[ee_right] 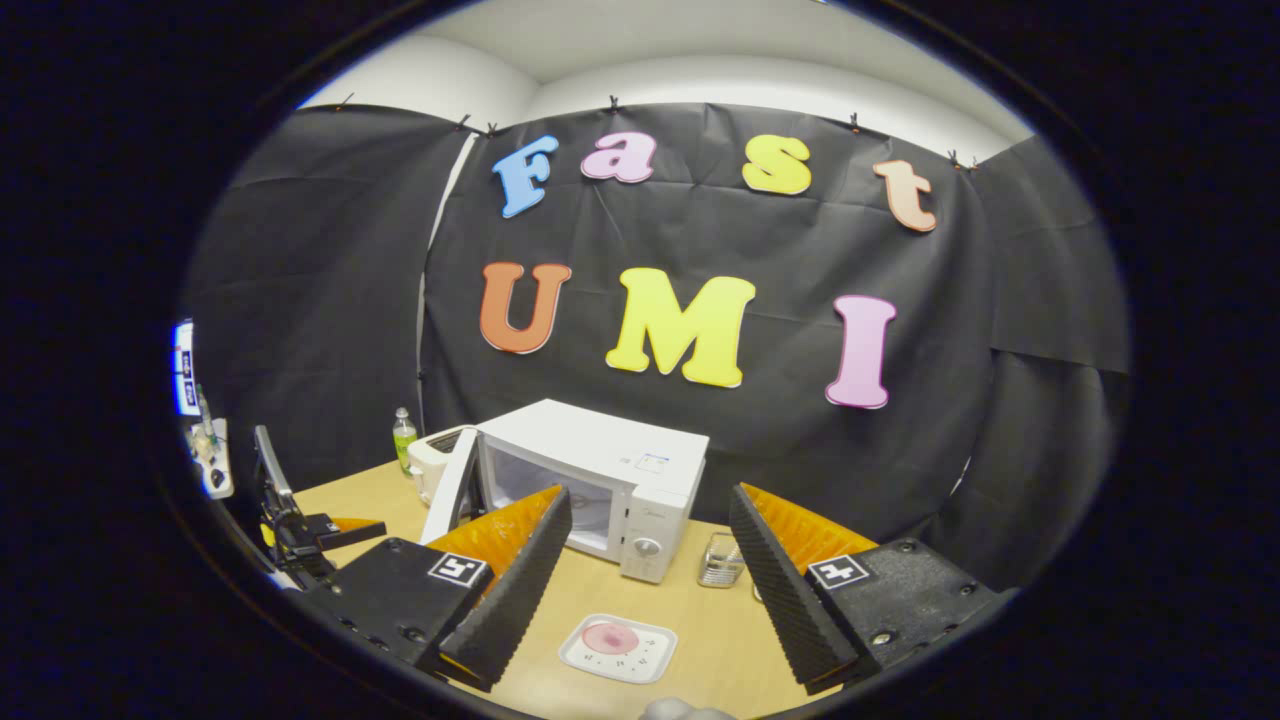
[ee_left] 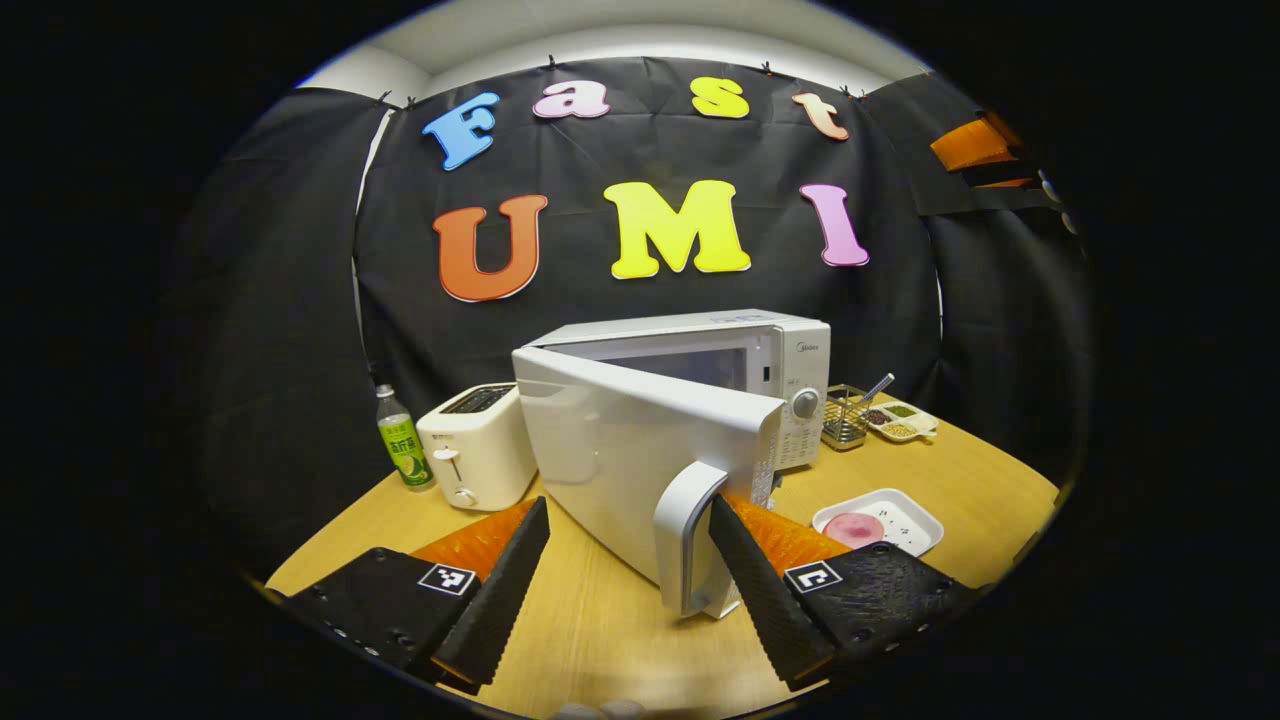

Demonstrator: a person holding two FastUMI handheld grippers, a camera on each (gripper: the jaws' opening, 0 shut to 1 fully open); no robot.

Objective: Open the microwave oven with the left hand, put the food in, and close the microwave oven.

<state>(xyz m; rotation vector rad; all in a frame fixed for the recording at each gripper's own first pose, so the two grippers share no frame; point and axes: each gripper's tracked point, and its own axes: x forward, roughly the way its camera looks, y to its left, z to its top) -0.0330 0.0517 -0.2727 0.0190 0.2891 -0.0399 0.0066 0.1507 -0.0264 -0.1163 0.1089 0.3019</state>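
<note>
1. Left gripper [ee_left: 630,560]: fingers spread wide, holding nothing. The microwave door handle [ee_left: 688,535] sits between them, close against the right-hand finger; can't tell if it touches.
2. Microwave [ee_left: 790,370] is white and sits mid-surface. Its door [ee_left: 620,450] is swung part open toward the left gripper view's camera, and the cavity shows behind the door's top edge.
3. Food [ee_left: 853,528]: pink round item on a white tray [ee_left: 905,515], on the wooden surface [ee_left: 600,620] in front-right of the microwave, apart from it.
4. Right gripper [ee_right: 650,560]: fingers wide apart, nothing held, hovering above the surface. In the right gripper view the tray [ee_right: 618,647] w/ food [ee_right: 610,637] lies low between the 2 fingers, farther off on the surface.
5. Right gripper view also shows the microwave [ee_right: 600,450] w/ its door [ee_right: 450,490] ajar at its left side.
6. Other items: white toaster [ee_left: 475,445] just left of the microwave, green bottle [ee_left: 403,440] left of the toaster, wire basket [ee_left: 845,418] and small condiment dish [ee_left: 903,420] right of the microwave.
</note>
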